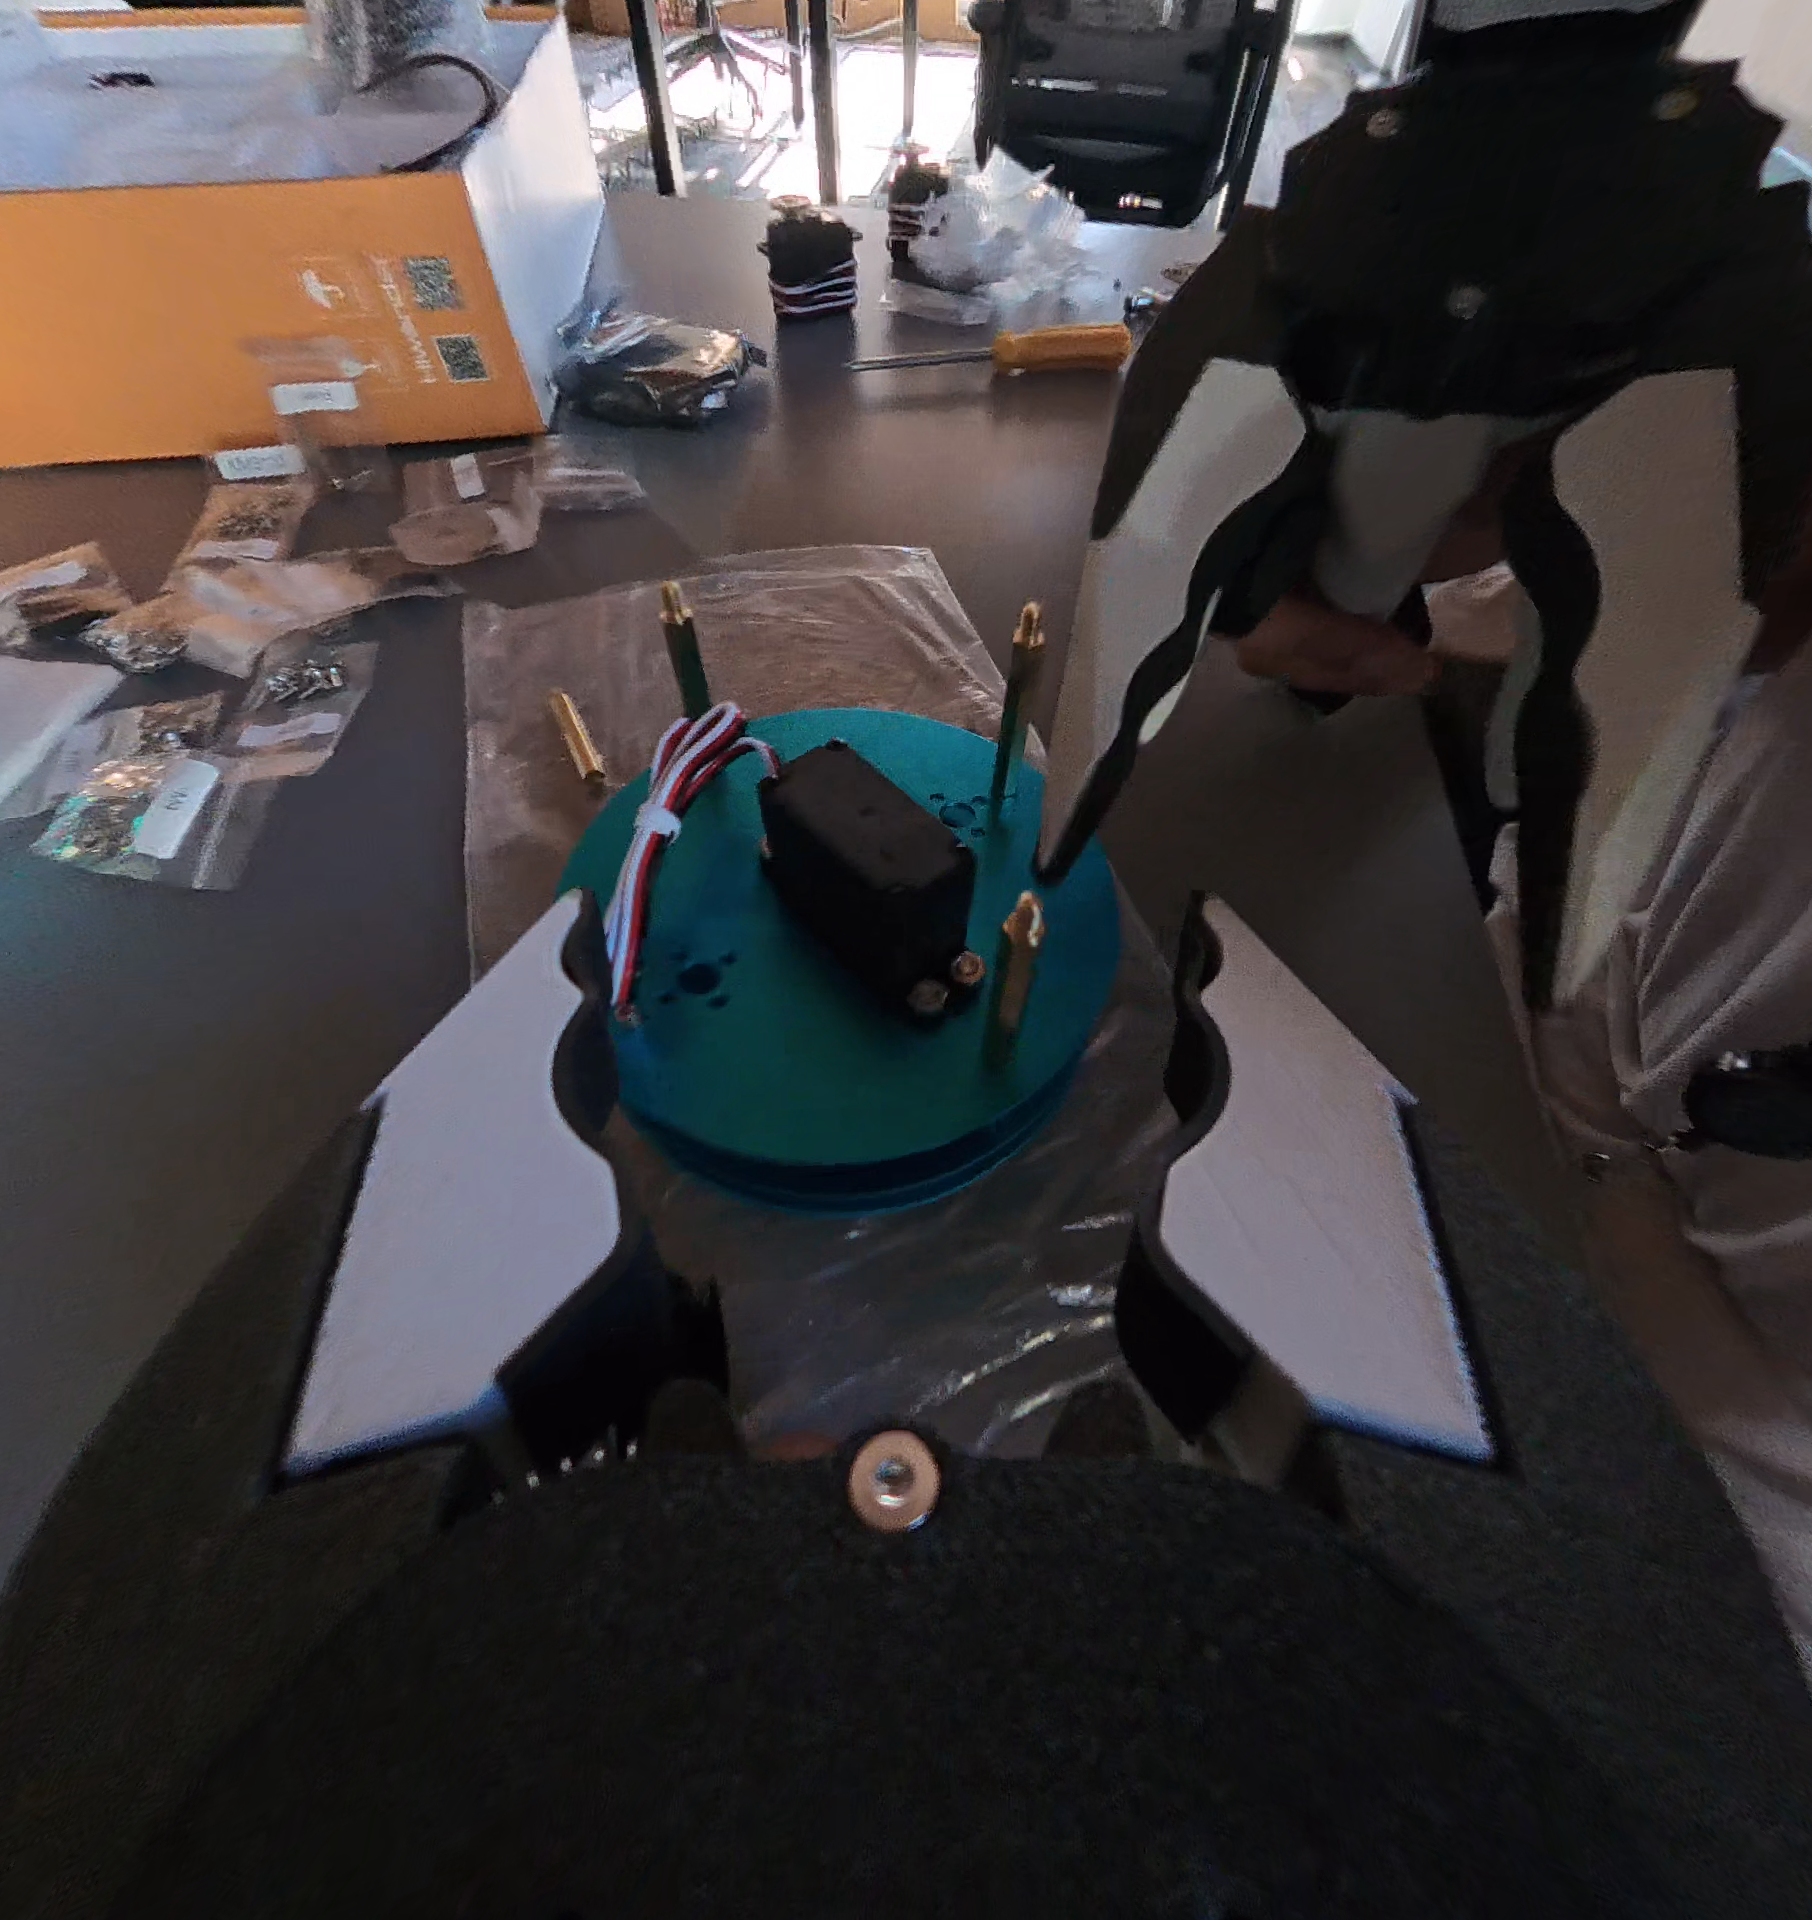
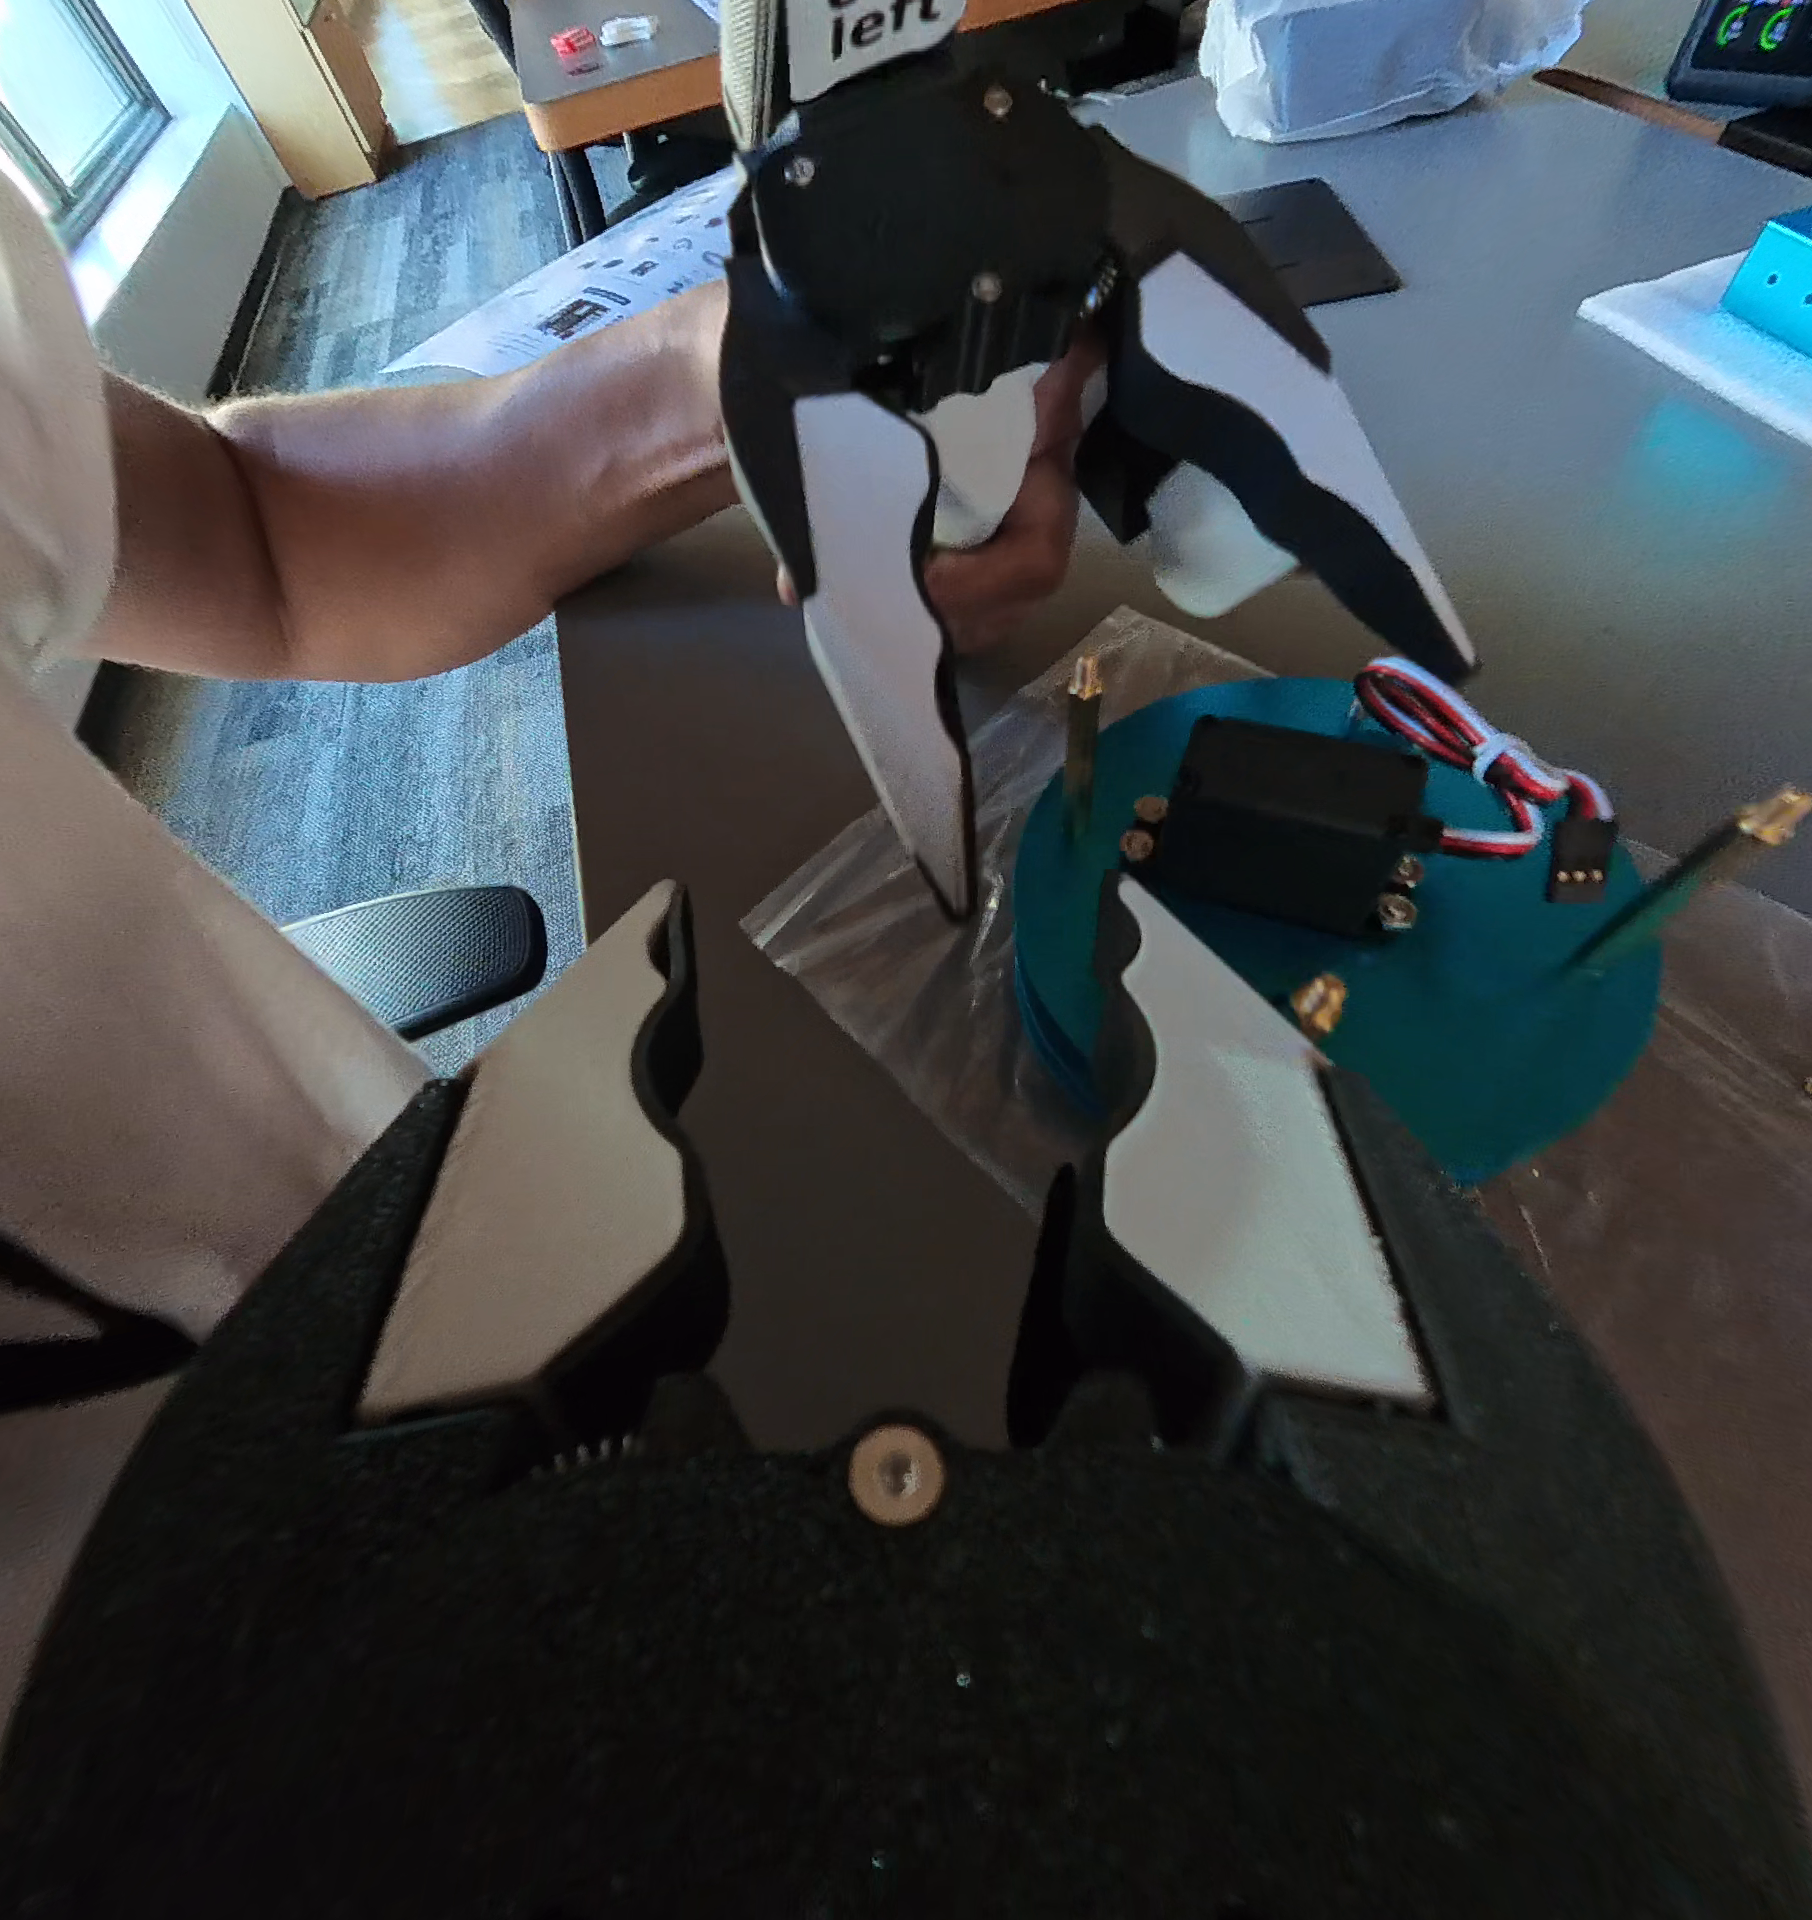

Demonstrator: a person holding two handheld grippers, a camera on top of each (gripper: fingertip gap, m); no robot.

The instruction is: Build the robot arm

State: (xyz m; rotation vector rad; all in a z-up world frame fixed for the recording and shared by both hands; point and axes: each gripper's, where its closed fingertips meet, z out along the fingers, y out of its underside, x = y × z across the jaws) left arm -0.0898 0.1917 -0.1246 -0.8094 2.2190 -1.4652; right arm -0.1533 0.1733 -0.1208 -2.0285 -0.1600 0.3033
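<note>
The left gripper (image 1: pixel 886 914) is spread wide astride a teal disc (image 1: pixel 829 1081) lying on a clear bag (image 1: pixel 881 1299). On the disc a black servo (image 1: pixel 860 862) lies aslant among upright brass standoffs (image 1: pixel 1021 977). The right gripper (image 2: pixel 897 899), fingers apart and empty, hangs just beside the disc's rim. Farther off lie small bags (image 1: pixel 143 790) of screws, a yellow screwdriver (image 1: pixel 1058 348) and an orange box (image 1: pixel 227 312) bearing print.

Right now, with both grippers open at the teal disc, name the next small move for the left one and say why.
Probably ease the left gripper forward and close it on the teal disc: its fingers already flank the disc's edges, while the right gripper stands open beside the rim, one fingertip near a brass standoff.
</note>
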